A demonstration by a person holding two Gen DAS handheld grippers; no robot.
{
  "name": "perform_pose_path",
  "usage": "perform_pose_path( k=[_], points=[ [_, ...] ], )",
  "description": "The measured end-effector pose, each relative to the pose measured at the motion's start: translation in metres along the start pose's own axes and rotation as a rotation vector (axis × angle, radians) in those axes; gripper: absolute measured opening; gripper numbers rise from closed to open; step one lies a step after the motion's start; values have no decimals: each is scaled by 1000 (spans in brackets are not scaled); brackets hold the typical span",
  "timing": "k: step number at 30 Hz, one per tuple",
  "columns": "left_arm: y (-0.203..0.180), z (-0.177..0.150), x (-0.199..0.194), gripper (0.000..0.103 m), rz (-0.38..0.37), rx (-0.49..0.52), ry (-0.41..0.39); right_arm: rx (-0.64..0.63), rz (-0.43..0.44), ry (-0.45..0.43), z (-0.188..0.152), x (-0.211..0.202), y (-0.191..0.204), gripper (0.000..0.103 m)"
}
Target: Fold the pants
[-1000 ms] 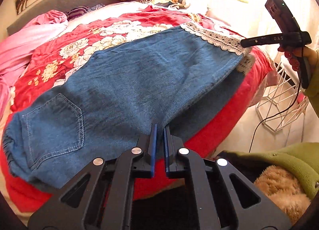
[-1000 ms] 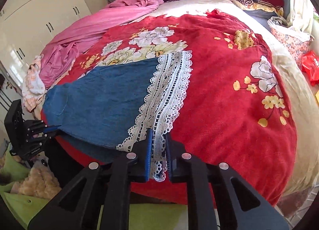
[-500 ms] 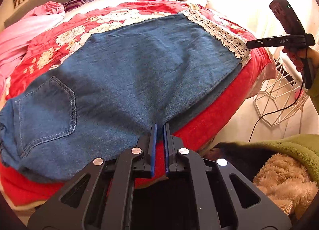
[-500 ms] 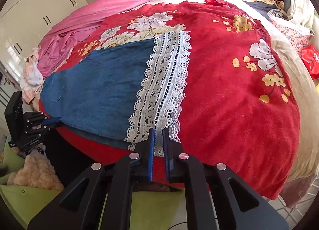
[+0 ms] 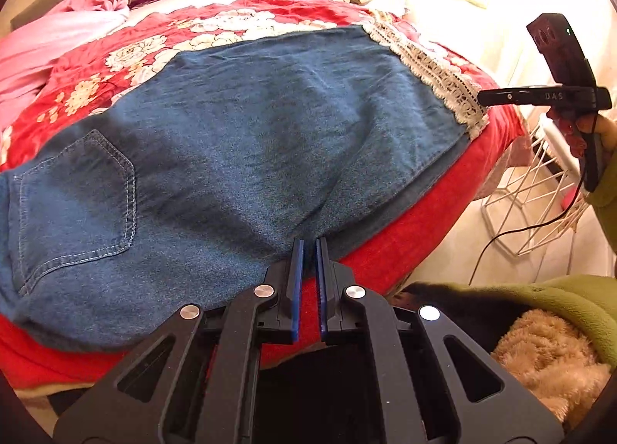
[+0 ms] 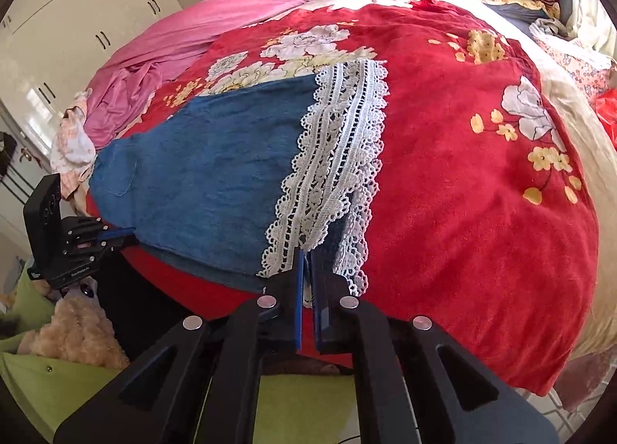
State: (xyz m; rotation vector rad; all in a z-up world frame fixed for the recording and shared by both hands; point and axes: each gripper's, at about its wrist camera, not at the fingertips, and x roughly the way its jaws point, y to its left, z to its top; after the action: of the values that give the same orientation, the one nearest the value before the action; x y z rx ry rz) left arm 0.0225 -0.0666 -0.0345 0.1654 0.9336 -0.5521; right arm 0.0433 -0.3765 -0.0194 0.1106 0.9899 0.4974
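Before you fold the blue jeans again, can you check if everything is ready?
1. Left gripper shut on the blue denim jeans edge: ok.
2. Right gripper shut on the white lace hem: ok.
3. Jeans lying flat on the red flowered blanket: ok.
4. Leg edges matched: not ok, lower layer peeks out.
5. Blanket beyond the hem free for folding: ok.

Lettering "DAS" in pale capitals on the black side bar of the right gripper [image 5: 486, 98], at the right of the left wrist view. A small pale label on the left gripper [image 6: 131, 239], at the near left of the right wrist view, is too small to read.
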Motion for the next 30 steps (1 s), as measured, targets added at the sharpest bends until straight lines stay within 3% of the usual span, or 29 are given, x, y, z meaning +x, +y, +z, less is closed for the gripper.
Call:
perform_pose_path(
  k=[5,12,13,14,15,19,21,23,25,27,30],
  points=[
    [-3,-1,-16,1,-40,12,-30,-23,-14,4,-4,-17,1,3],
    [-4,-7,15,1,-41,3,72,-9,-63,92,-18,9,-8,7],
    [-5,-9,16,1,-39,6,80,-15,-64,102,-18,9,-8,18],
    [-6,-9,15,2,-37,8,80,-20,-66,126,-17,8,-7,41],
    [-6,-9,13,6,-41,6,73,-30,-92,143,-16,6,-6,50],
    [-1,-7,-11,22,-74,-33,10,-74,-128,51,-5,-21,9,55],
    [9,-5,-34,35,-92,-75,-58,-96,-114,-13,3,-28,21,65],
    [26,-3,-60,43,-58,-142,-135,-139,-99,-62,11,-26,38,71],
    [50,1,-81,47,28,-219,-190,-186,-68,-90,19,-13,55,71],
    [75,9,-92,51,128,-297,-213,-195,-18,-79,28,9,69,71],
    [100,20,-84,56,159,-342,-212,-186,3,-44,35,43,81,71]
  ],
)
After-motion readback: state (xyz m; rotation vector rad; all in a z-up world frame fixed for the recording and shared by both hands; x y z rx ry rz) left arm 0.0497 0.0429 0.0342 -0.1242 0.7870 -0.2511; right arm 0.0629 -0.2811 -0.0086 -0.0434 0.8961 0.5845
